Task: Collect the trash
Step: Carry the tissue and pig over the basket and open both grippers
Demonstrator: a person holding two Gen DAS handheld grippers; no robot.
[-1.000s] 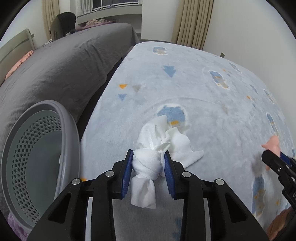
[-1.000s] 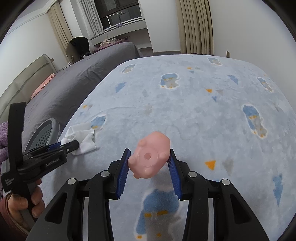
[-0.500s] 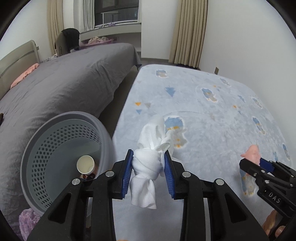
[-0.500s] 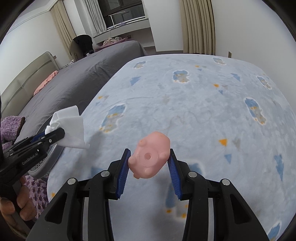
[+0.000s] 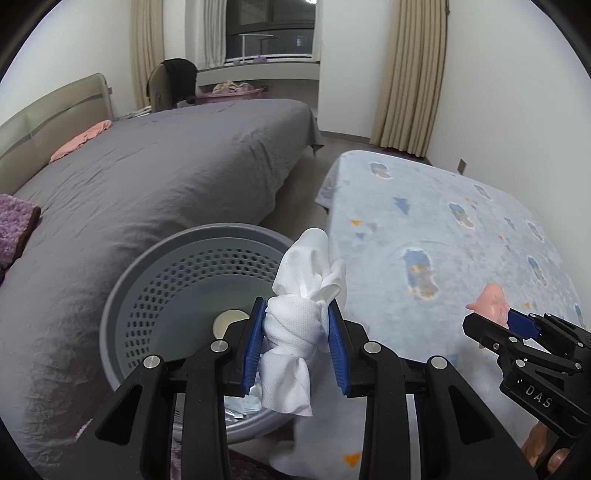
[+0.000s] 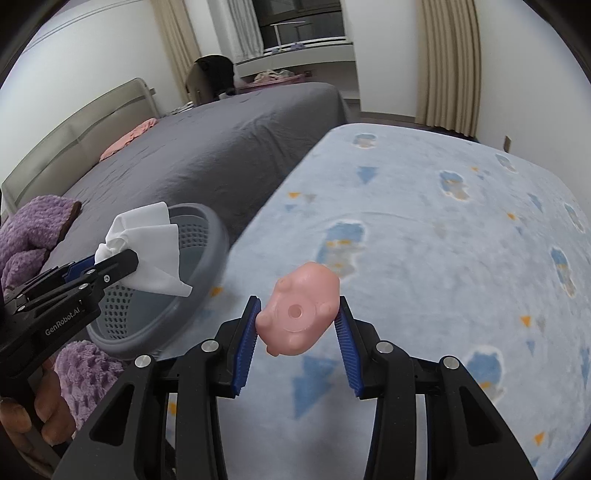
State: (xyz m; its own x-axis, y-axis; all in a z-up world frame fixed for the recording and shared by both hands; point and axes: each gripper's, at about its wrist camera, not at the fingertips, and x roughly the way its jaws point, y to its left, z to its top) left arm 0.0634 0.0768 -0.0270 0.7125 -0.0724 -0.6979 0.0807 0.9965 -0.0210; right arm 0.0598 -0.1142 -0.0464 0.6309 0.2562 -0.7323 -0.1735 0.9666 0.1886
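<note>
Pretty even indoor light in both views, soft and a bit cool, no hard shadows anywhere. The window is dark, so the light isn't coming from there; the white walls beside it are bright but not blown out. Heavy fisheye: black vignette in all 4 corners, and the curtain right of the window bows outward. In the right wrist view the blue patterned rug is smeared with motion blur along its near-left edge, while the black gripper arms up close stay sharp.
</note>
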